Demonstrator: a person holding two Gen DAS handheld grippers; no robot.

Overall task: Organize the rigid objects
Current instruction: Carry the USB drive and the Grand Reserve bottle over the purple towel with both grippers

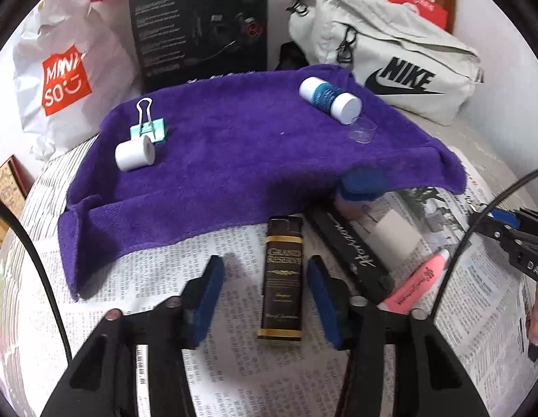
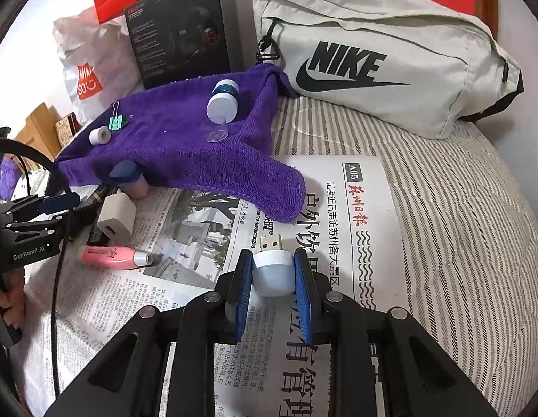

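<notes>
Nearest the right camera, the right gripper (image 2: 273, 278) was clamped on a small white USB plug (image 2: 273, 271), its blue pads pressed against both sides and the metal connector pointing forward over the newspaper (image 2: 338, 208). In the left view, the left gripper (image 1: 265, 299) hung released, its jaws spread wide, with a dark brown lighter (image 1: 282, 278) lying on the paper between the pads but touching neither.

Just right of the lighter lay a long black box (image 1: 348, 253) and a pink tube (image 1: 418, 278); the right view showed the same pink tube (image 2: 112, 255) beside a white charger cube (image 2: 115, 220). A bottle with a blue cap (image 2: 128, 177) lay partly tucked under the near edge of a purple towel (image 2: 185, 153).

Farther off, on the towel, rested a white roll of tape (image 1: 135, 153) touching a green binder clip (image 1: 147, 128) at the left, and at the right a white and blue bottle (image 1: 329, 99) on its side with a clear cap (image 1: 362, 132) just beside it.

Behind the towel stood a black product box (image 1: 199, 24), a white shopping bag (image 1: 63, 76) and a pale Nike bag (image 2: 380, 55).
</notes>
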